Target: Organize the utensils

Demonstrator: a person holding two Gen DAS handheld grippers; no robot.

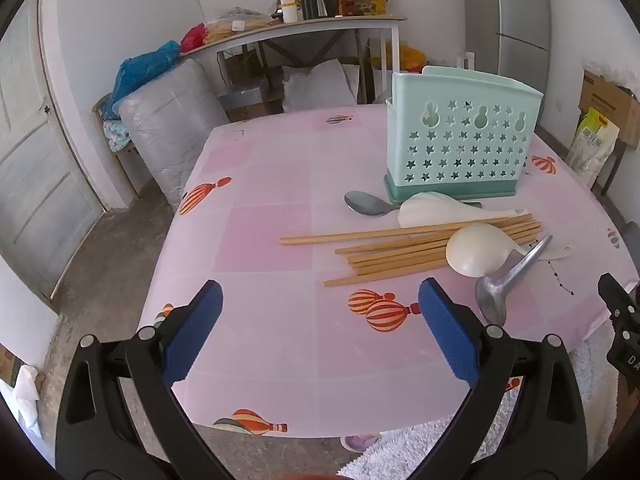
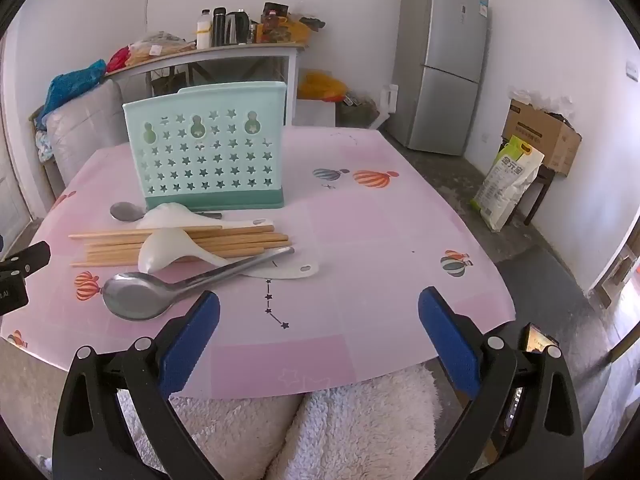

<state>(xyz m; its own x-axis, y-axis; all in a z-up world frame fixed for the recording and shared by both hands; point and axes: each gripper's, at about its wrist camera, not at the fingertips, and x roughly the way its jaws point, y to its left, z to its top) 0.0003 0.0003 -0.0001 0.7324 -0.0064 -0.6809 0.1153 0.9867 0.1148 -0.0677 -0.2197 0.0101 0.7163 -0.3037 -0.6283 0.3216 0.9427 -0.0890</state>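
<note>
Left gripper (image 1: 320, 332): nearest the camera, over the near part of the table, jaws spread wide with nothing between the blue pads.
Right gripper (image 2: 319, 334): likewise spread wide and empty, hanging over the table's near edge, with a fluffy white garment below it.
Table (image 2: 360, 240): covered by a pink cloth printed with balloons.
Large metal spoon (image 2: 160, 286): closest utensil, bowl toward the viewer, handle resting across the other pieces.
White ladle (image 2: 168, 254): lies on top of the chopsticks, its flat handle running under the metal spoon.
Chopsticks (image 2: 240, 238): a loose bundle lying flat, fanned slightly at one end.
Second white spoon (image 2: 168, 214): just behind the chopsticks.
Small metal spoon (image 2: 126, 211): at the foot of the holder.
Utensil holder (image 2: 208, 152): mint green with star cut-outs, upright beyond the pile; nothing sticks out of its top.
Progress: apparently at the start; every utensil is still on the cloth and all remain to be picked up and slotted into the holder.
</note>
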